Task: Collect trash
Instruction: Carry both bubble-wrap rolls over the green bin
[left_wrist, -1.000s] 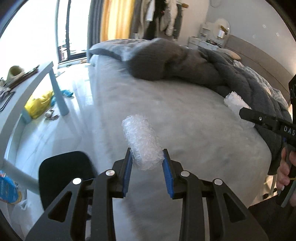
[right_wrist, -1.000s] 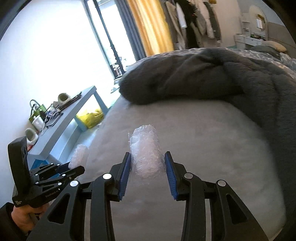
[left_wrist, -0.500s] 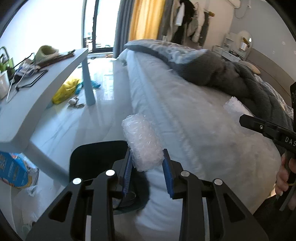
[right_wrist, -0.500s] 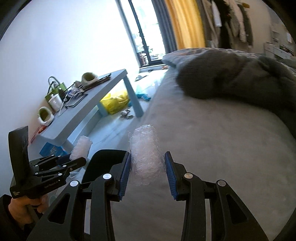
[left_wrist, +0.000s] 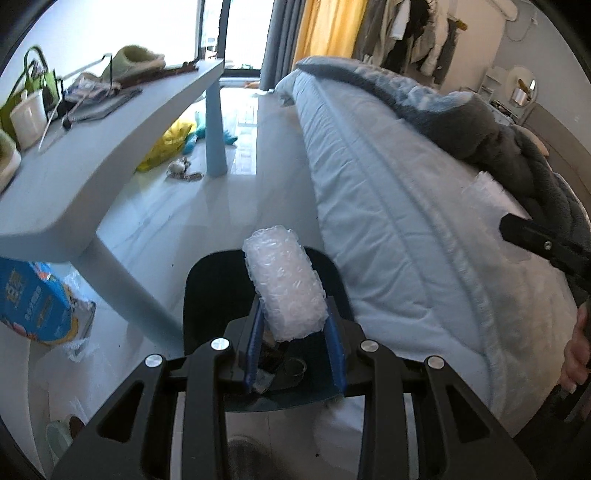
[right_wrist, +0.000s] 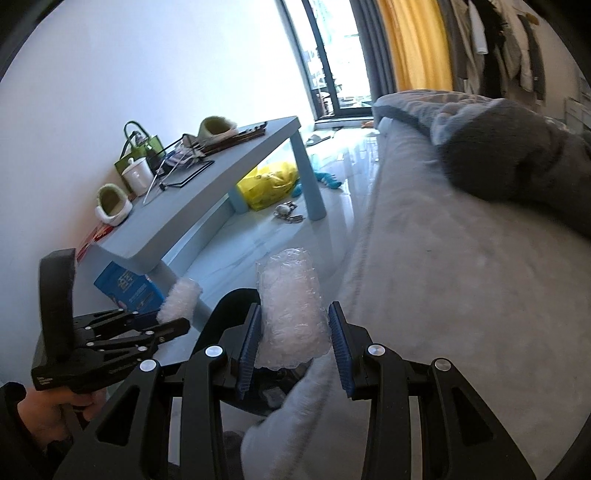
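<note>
A: Left wrist view first, what's the left gripper (left_wrist: 295, 341) got?

B: Closed on a white roll of crumpled bubble wrap (left_wrist: 283, 282), blue pads pinching its lower end, rest sticking out fwd. It hangs right over the dark round trash bin (left_wrist: 207, 295) on the floor, betw. the light blue low table (left_wrist: 92, 177) and the bed w/ pale blue sheet (left_wrist: 406, 236). Some bits already lie in the bin.

A: Right wrist view?

B: Right gripper (right_wrist: 293, 347) also clamped, on a second clear bubble-wrap wad (right_wrist: 290, 314), above the bin's rim nearest the bed edge. Left gripper shows at lower left, its roll pointing twd the bin.

A: Progress?

B: I'd say both pieces are picked up & carried over; drop-off not yet done. Still loose: yellow plastic bag (right_wrist: 269, 184) under the table and a blue printed packet (right_wrist: 127, 288) by the table leg, maybe trash too, can't tell.
</note>
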